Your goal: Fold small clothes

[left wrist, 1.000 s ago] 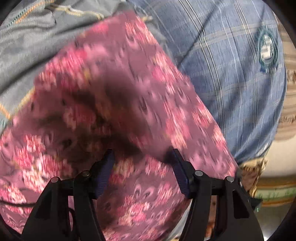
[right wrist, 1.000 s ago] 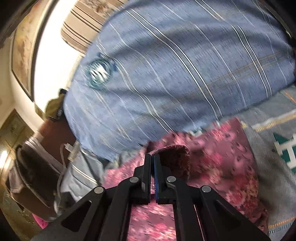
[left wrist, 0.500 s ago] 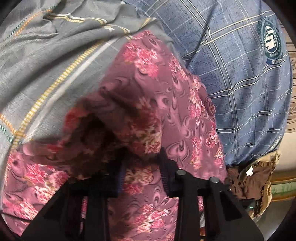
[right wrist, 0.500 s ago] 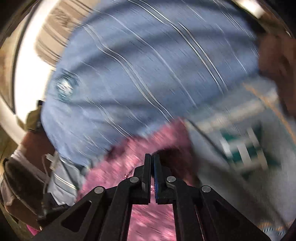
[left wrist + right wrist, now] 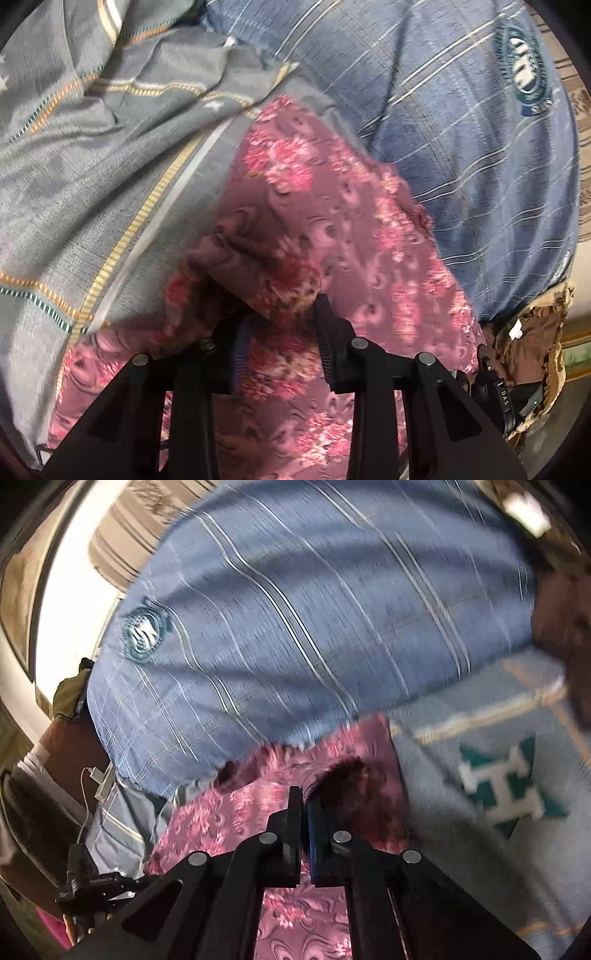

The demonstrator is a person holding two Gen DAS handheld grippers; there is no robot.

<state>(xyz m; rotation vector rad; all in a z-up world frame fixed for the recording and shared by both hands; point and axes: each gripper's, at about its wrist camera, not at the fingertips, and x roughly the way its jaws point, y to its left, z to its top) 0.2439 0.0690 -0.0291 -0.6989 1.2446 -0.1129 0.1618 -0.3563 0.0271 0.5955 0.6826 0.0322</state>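
You have one pink floral cloth (image 5: 332, 229) in front of you, lying on one grey blanket (image 5: 92, 192) with yellow stripes, close against your blue striped shirt (image 5: 461, 147). You hold two tools, one in each hand. Your left hand-held gripper (image 5: 282, 332) points forward over the cloth with its jaws a narrow way apart and a bunched fold of the cloth between them; whether the pads actually pinch it you cannot tell, since the fabric is blurred there. Your right hand-held gripper (image 5: 304, 805) points toward your shirt (image 5: 314, 609) with its jaws pressed together on a raised edge of the cloth (image 5: 236, 812). In the left view the cloth's long side runs from lower left up toward your body, and a brown garment (image 5: 532, 332) lies at its right, beside the shirt.
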